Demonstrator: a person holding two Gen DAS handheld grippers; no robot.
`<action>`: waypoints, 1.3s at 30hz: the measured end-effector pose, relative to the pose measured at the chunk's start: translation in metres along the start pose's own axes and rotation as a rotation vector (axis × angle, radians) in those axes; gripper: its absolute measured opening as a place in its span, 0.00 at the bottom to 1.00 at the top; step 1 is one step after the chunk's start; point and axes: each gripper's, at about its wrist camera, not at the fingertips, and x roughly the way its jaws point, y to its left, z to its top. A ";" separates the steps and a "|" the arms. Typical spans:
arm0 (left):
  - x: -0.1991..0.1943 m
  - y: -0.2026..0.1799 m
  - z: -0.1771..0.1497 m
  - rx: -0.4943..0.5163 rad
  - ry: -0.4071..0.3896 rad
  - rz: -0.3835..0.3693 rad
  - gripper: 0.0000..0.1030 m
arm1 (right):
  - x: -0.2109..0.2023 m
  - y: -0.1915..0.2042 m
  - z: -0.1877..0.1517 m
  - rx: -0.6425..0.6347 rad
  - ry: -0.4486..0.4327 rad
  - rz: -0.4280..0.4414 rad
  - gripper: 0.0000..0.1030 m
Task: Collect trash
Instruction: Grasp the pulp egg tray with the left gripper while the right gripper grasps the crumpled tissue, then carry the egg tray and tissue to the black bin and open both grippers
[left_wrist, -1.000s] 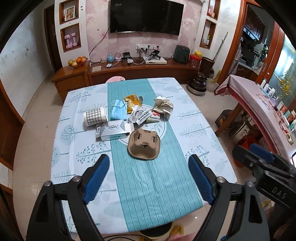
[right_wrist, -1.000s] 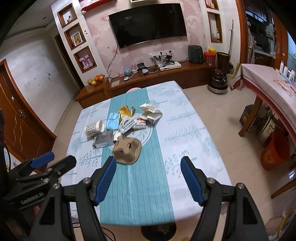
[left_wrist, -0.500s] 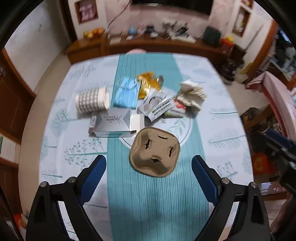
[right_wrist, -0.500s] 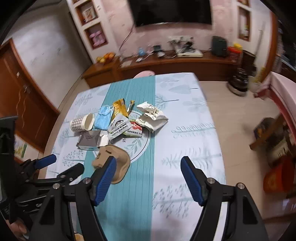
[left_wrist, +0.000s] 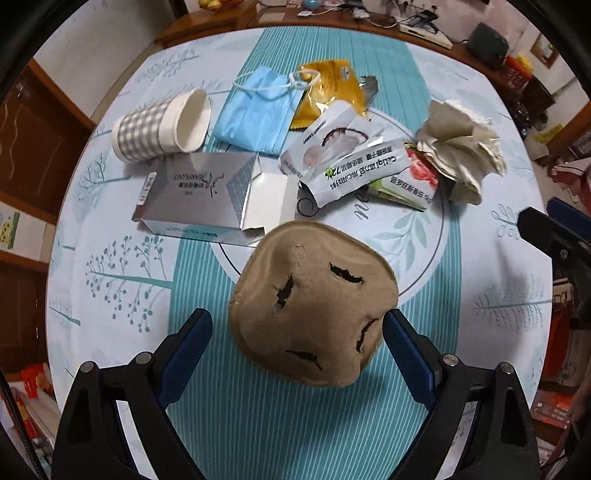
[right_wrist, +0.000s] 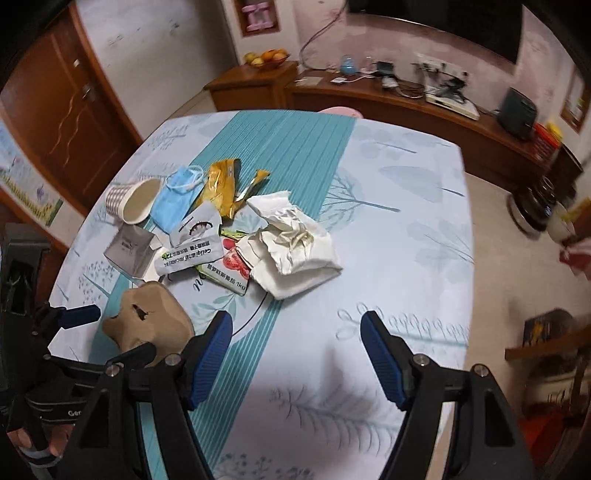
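A brown pulp cup carrier (left_wrist: 314, 306) lies upside down on the teal runner, between the wide-apart fingers of my left gripper (left_wrist: 297, 317), which is open and points steeply down. Behind it sits a pile: a checked paper cup (left_wrist: 162, 125) on its side, a blue face mask (left_wrist: 255, 114), a yellow wrapper (left_wrist: 332, 88), a silver box (left_wrist: 199, 192), white pouches (left_wrist: 354, 166) and crumpled paper (left_wrist: 461, 147). My right gripper (right_wrist: 295, 321) hangs open over bare cloth, nearer than the crumpled paper (right_wrist: 291, 243), with nothing between its fingers. The left gripper (right_wrist: 110, 332) shows at the lower left around the carrier (right_wrist: 151, 321).
The table (right_wrist: 406, 206) wears a pale leaf-print cloth with a teal runner; its right edge drops to the tiled floor (right_wrist: 495, 236). A wooden cabinet (right_wrist: 369, 103) with a fruit bowl (right_wrist: 266, 57) lines the back wall. A pink stool (right_wrist: 340, 110) peeks over the far edge.
Both grippers have come down and forward toward the table. The left one now has the carrier between its fingers; the right one has swung to the pile's right side. Both stayed open.
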 end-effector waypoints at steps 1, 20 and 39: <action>0.002 -0.001 0.001 -0.004 0.000 0.001 0.88 | 0.006 0.001 0.003 -0.021 0.002 0.005 0.70; -0.023 0.027 0.020 -0.237 -0.066 -0.150 0.68 | 0.067 0.025 0.032 -0.334 -0.043 -0.121 0.70; -0.062 0.047 -0.005 -0.234 -0.122 -0.188 0.68 | 0.025 0.007 0.026 -0.120 -0.101 -0.030 0.35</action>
